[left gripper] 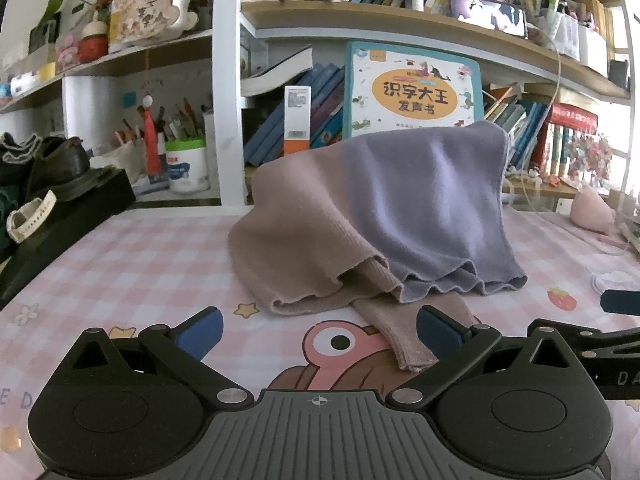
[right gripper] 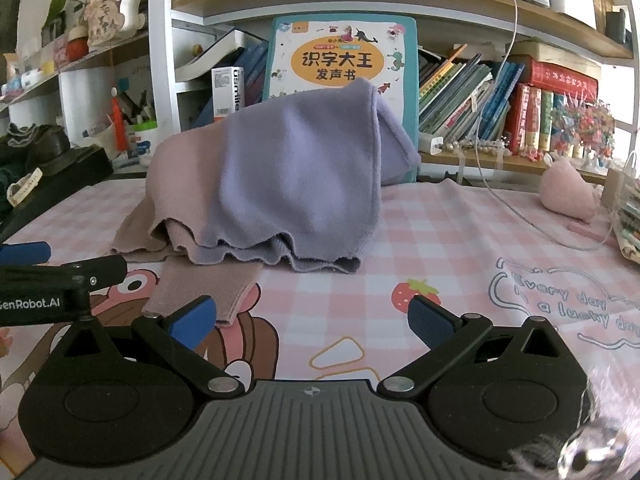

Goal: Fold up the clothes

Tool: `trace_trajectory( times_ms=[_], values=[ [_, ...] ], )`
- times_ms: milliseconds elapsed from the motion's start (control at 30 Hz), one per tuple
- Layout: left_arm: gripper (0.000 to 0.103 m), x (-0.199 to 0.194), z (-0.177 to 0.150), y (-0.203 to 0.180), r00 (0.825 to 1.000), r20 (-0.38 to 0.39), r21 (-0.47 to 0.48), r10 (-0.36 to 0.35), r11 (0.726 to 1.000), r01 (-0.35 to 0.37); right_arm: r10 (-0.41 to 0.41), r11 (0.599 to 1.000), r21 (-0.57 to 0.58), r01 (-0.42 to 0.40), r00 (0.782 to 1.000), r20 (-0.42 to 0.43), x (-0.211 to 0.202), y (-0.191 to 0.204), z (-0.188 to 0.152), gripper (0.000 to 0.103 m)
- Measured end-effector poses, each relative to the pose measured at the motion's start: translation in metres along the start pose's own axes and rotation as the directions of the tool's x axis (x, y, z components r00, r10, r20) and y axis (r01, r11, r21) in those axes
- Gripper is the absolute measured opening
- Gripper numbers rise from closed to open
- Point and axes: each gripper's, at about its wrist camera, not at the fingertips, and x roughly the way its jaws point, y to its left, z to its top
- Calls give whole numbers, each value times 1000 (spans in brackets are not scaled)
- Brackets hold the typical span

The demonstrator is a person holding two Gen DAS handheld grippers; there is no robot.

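Note:
A knit garment, dusty pink (left gripper: 296,224) on the left and lavender (left gripper: 432,200) on the right, lies heaped on the pink checked table cover (left gripper: 140,264). One pink sleeve (left gripper: 404,336) reaches toward me. My left gripper (left gripper: 320,332) is open and empty, just short of the sleeve, whose end lies by its right finger. In the right wrist view the garment (right gripper: 288,176) is ahead and left, its sleeve (right gripper: 204,284) by the left finger. My right gripper (right gripper: 312,320) is open and empty over the cover.
Bookshelves with a teal children's book (left gripper: 412,88) stand right behind the garment. A black box with shoes (left gripper: 60,200) sits at the left. A pink plush (right gripper: 568,192), a white cable (right gripper: 520,208) and stacked items (right gripper: 628,220) are at the right.

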Motion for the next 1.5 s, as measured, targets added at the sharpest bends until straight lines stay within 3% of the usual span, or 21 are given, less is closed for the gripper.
trace_trajectory(
  times_ms=[433,1233,1400,1500],
  values=[
    [103,-2,-1,-7,1000,4,42,-8,999,8,50,993,112,-49,999,-3,0,-19,0,103],
    [103,-1,-2,-8,1000,-21,46,-16,999,17,45,992,122,-41,999,-30,3,-20,0,103],
    [103,-2,-2,-8,999,-14,47,-37,998,37,89,984,156,-86,996,-13,1,-27,0,103],
    [103,-3,-2,-9,999,-11,56,-54,997,54,177,972,163,-170,984,-27,4,-34,6,103]
  ],
)
